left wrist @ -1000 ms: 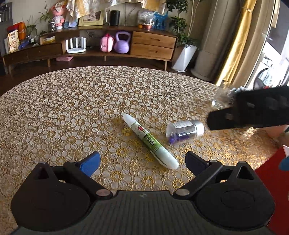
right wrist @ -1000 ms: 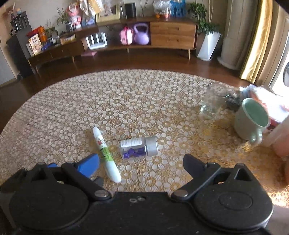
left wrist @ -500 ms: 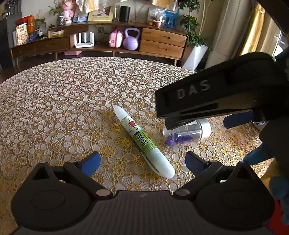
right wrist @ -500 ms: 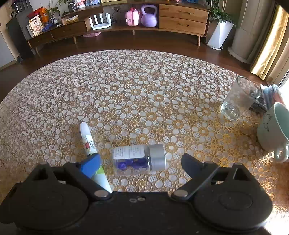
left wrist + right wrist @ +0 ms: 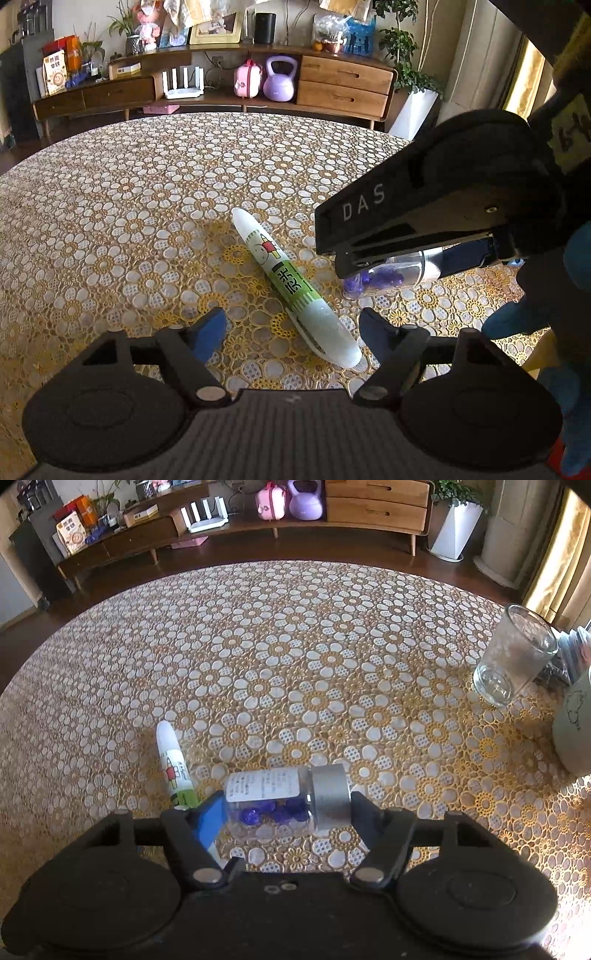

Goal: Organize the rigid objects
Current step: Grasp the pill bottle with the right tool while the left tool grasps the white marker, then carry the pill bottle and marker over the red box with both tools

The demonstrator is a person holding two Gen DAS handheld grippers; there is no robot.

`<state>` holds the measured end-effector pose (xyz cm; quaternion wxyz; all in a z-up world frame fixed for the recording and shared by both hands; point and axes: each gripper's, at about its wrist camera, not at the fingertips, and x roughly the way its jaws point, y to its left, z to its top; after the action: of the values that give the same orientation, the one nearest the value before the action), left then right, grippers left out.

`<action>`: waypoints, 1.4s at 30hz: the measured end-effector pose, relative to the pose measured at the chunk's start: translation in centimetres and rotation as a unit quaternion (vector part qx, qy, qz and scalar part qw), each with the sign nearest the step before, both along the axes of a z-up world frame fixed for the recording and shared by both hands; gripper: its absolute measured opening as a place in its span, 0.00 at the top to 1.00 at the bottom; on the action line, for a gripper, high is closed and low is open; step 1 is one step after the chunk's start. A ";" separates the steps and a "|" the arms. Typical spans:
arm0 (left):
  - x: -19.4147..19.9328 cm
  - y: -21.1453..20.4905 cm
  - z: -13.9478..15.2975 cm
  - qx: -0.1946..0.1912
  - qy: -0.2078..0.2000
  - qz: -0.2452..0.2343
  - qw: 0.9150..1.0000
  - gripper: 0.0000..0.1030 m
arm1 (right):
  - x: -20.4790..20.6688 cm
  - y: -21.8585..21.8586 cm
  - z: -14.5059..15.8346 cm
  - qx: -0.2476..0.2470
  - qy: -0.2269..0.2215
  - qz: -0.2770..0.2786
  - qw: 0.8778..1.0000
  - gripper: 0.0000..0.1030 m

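Note:
A white and green pen lies slantwise on the flower-patterned tablecloth. My left gripper hangs low over its near end; the jaws are closing with the pen between them, and the left pad is clear of it. Right of the pen lies a small clear bottle with purple bits and a silver cap. My right gripper straddles it lengthwise, jaws closing. One pad meets the bottle's base and the other its cap, while the bottle rests on the cloth. In the left wrist view the right gripper's black housing hides most of the bottle.
An empty drinking glass and a pale green mug stand at the table's right edge. A blue-gloved hand holds the right gripper. A wooden sideboard stands beyond the round table.
Both grippers have come down toward the table. The right one moved in over the bottle and its jaws narrowed onto the ends. The left jaws narrowed around the pen.

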<state>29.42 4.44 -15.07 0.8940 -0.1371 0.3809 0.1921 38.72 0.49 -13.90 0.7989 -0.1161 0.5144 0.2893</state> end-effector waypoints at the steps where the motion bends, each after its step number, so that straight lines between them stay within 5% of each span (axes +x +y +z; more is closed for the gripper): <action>1: 0.0 0.1 0.1 0.000 -0.001 0.002 1.000 0.27 | -0.1 0.0 0.0 0.002 0.000 0.000 1.000 0.32; 14: -1.3 3.3 0.7 -0.011 -0.007 -0.002 1.000 0.78 | -1.8 -3.0 1.6 0.043 -0.001 -0.046 0.998 0.33; 33: -8.8 9.7 2.8 -0.110 -0.017 0.006 0.994 0.79 | -12.4 -13.2 11.9 0.105 -0.046 -0.074 0.991 0.33; 42: -12.5 8.1 5.4 -0.098 -0.027 -0.018 0.995 0.79 | -15.6 -19.4 13.3 0.098 -0.064 -0.114 0.986 0.33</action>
<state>16.92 12.53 -9.64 0.8894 -0.2223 0.3762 0.1341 23.15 -18.89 -0.63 0.8656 0.0042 0.4410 0.2371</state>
